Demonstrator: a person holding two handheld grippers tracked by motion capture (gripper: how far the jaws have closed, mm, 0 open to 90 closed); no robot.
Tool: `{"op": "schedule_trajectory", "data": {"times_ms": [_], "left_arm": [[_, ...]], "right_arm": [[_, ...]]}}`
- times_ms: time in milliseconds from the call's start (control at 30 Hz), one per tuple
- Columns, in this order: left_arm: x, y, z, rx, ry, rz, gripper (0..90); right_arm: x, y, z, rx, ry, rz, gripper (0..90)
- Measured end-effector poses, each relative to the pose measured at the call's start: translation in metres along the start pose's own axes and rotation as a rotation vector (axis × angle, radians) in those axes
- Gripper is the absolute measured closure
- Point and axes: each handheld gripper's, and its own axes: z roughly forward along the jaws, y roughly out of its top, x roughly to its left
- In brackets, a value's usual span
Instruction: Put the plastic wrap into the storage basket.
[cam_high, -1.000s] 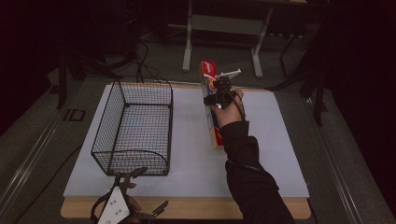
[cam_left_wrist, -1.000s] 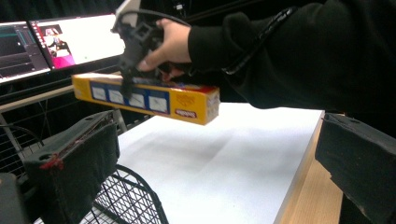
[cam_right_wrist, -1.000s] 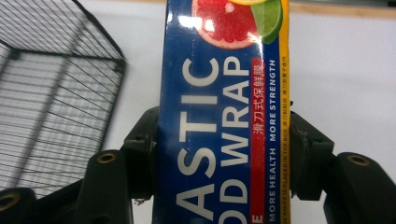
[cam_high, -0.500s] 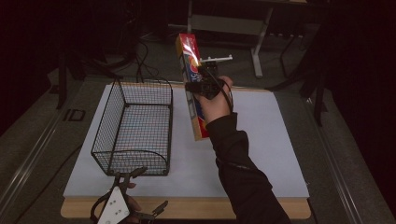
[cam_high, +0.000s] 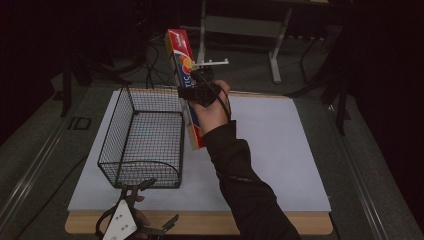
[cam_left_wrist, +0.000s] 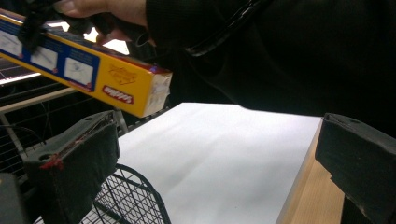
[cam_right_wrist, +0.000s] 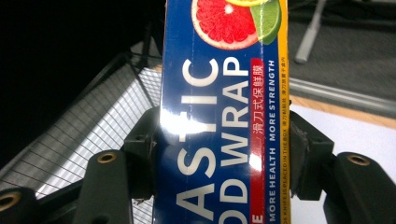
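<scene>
above the far half of the table (cam_high: 280, 150), just right of the wire basket (cam_high: 142, 137), the right gripper (cam_high: 197, 92) holds a long plastic wrap box (cam_high: 186, 80) clear of the white sheet (cam_high: 270, 165) that covers the tabletop. the box is tilted, its far end raised toward the dark floor beyond the table and its near end down by the basket's right wall, beside the person's wrist. in the right gripper view the two black jaws stand on either side of the box (cam_right_wrist: 224, 121), pressing its blue face with the white lettering and the picture of cut citrus; the basket's mesh (cam_right_wrist: 88, 135) lies below and to the left of it. the left gripper (cam_high: 131, 207) rests at the near edge of the table, just in front of the basket's near wall, with the grey plate on top of it. in the left gripper view its jaws stand wide apart with nothing between them; past them lie the white sheet (cam_left_wrist: 224, 158), the wooden table edge (cam_left_wrist: 308, 196), a corner of the basket (cam_left_wrist: 130, 196), and above, the yellow underside of the box (cam_left_wrist: 93, 74) under the dark sleeve (cam_left_wrist: 280, 51).
</scene>
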Motion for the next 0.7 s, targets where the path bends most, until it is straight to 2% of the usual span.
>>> {"op": "schedule_trajectory", "data": {"times_ms": [133,233,267,400,433,533,700], "left_arm": [[0.000,0.000,0.000,-0.002,0.003,0.001,0.1],[0.000,0.000,-0.001,-0.002,0.003,0.002,0.1],[0.000,0.000,-0.001,-0.003,0.004,0.003,0.2],[0.001,0.001,-0.002,-0.005,0.009,0.005,0.2],[0.001,0.001,-0.002,-0.006,0.010,0.006,0.1],[0.001,0.002,-0.003,-0.011,0.012,0.005,0.1],[0.000,0.001,-0.004,-0.004,0.009,0.011,0.2]], "right_arm": [[0.016,-0.001,0.004,-0.050,0.077,-0.027,39.6],[0.023,-0.001,0.006,-0.066,0.096,-0.042,39.6],[0.031,-0.002,0.009,-0.073,0.110,-0.051,39.6],[0.043,-0.003,0.016,-0.076,0.118,-0.055,39.6],[0.051,-0.004,0.020,-0.086,0.113,-0.066,39.6],[0.060,-0.008,0.027,-0.109,0.112,-0.080,39.6],[0.072,-0.016,0.043,-0.097,0.118,-0.082,39.6]]}}
